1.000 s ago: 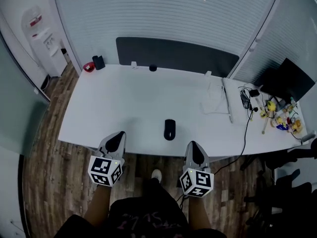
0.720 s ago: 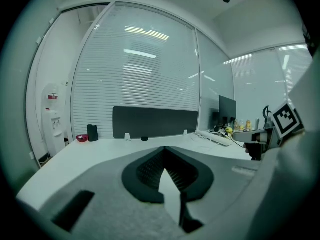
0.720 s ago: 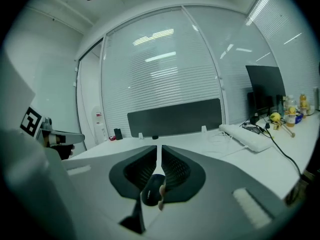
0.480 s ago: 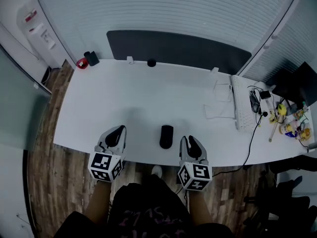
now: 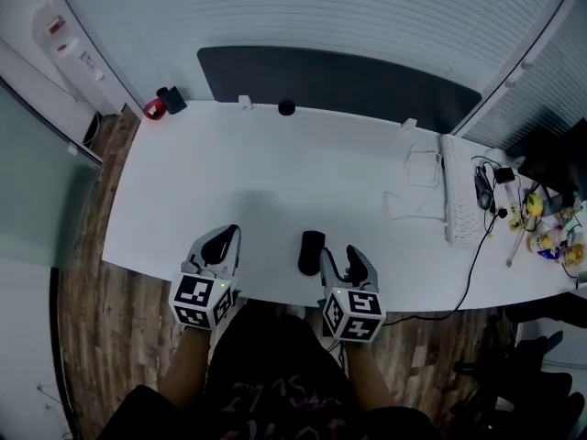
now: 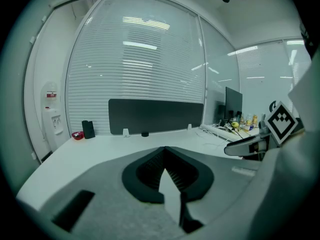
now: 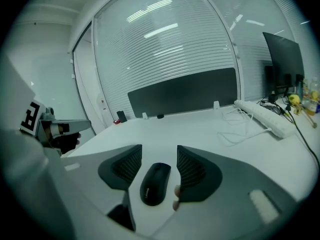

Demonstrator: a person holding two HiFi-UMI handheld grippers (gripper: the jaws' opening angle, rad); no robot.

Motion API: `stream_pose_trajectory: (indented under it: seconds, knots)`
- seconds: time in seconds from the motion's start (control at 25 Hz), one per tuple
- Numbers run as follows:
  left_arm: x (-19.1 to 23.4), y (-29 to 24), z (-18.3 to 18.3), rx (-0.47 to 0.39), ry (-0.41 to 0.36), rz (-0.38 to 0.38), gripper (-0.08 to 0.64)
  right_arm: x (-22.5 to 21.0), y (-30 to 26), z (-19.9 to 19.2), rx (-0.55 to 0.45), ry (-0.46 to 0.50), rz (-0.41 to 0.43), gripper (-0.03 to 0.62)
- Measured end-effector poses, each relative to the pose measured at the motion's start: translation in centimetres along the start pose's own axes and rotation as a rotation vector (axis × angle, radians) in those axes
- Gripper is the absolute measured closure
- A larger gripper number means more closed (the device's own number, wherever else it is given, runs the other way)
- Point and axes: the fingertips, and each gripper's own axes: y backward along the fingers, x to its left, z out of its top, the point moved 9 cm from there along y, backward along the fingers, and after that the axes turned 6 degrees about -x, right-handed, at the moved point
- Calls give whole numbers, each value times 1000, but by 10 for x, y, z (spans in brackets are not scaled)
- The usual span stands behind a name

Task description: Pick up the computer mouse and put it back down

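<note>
On the white tabletop (image 5: 229,172), the computer mouse (image 7: 155,183) is flanked, ungripped, by the opening right tongs (image 7: 159,150); the left tongs (image 5: 220,244) are seen shut, empty.

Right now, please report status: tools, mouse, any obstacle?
Left tool shut, empty. Right tool jaws opening, astride mouse, not gripping. Mouse flat on table. Nothing in the way.
</note>
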Motion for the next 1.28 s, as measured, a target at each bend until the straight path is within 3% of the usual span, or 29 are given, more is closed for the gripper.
stream_pose_trajectory:
  seconds: [0.32, 0.6, 1.28]
  knots:
    - [8, -24, -5, 32, 24, -22, 561, 4, -27, -5, 101, -11, -14, 326]
    - [20, -46, -23, 79, 41, -58, 561, 12, -62, -18, 242, -15, -41, 254]
    - [60, -91, -48, 144, 106, -116, 561, 16, -118, -45, 505, 24, -161, 247]
